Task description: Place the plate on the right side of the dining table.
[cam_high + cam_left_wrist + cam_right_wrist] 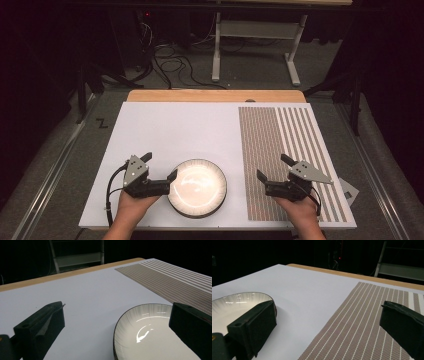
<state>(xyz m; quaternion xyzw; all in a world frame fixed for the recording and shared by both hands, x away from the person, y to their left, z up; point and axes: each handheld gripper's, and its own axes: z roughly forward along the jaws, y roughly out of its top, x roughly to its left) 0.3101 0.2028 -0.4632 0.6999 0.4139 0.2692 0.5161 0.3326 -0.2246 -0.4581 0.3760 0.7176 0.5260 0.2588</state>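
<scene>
A round, glossy white ceramic plate with a dark ribbed rim (pixel 197 187) is seen in the lower centre of the high view, resting on the matte white table sheet (pixel 175 130). The left gripper (pixel 161 169) is held wide open and empty at the plate's left edge, one jaw just over the rim. The right gripper (pixel 273 167) is likewise spread wide, nothing held, above the brown woven placemat with pale stripes (pixel 280 150) at the right of the frame. If the plate is to be lifted, the rim is best straddled squarely before closing, since the glazed surface is judged slippery. The placemat looks coarse and flexible, the sheet smooth.
</scene>
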